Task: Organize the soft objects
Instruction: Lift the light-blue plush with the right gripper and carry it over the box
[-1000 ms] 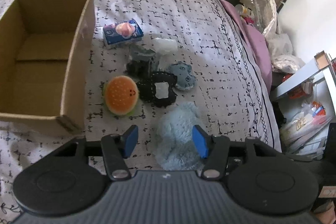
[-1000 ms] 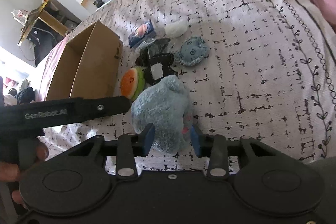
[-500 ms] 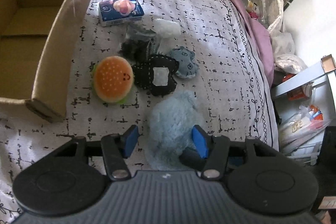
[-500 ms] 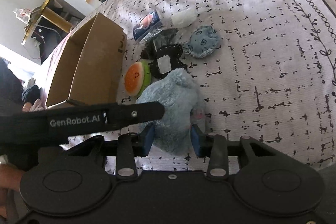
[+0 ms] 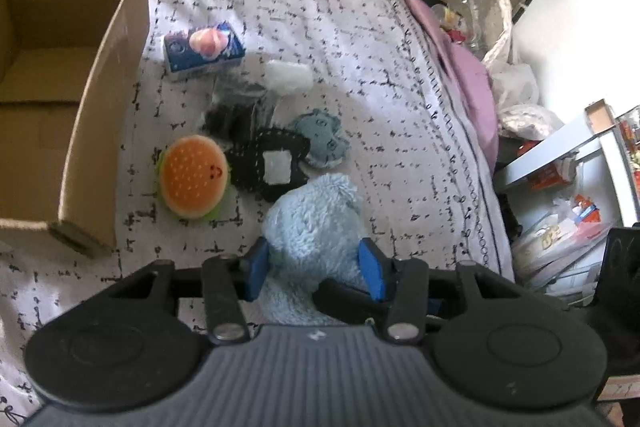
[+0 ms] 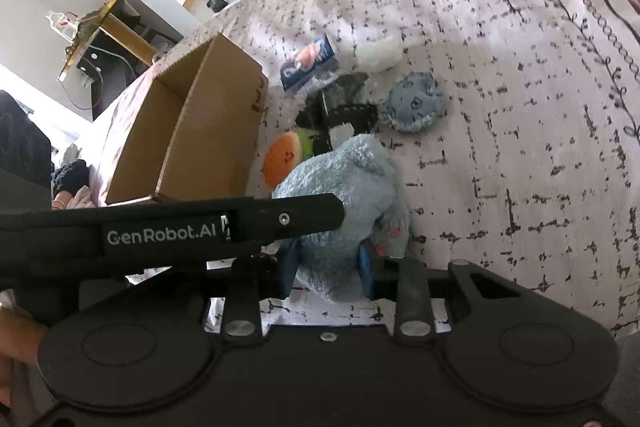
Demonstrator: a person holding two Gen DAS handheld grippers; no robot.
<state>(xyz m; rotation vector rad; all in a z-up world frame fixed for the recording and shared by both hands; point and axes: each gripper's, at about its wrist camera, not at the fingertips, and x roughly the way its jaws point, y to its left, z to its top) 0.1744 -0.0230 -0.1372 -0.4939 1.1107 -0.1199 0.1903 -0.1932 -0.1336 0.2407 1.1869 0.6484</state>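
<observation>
Both hand-held grippers pinch the blue plush (image 5: 316, 223) on the bed (image 5: 360, 27): the left (image 5: 315, 269) and the right (image 6: 329, 269). Ahead-left sits the box (image 5: 108, 99).

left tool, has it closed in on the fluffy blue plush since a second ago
Yes. In the left wrist view the left tool has advanced toward the cardboard box side, and its blue pads now press both sides of the fluffy blue plush.

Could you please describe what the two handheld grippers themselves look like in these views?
Both are black plastic with round housings and blue finger pads. The left gripper has a ribbed grey body; the right gripper is all black. White "GenRobot.AI" lettering marks the left one's side.
</observation>
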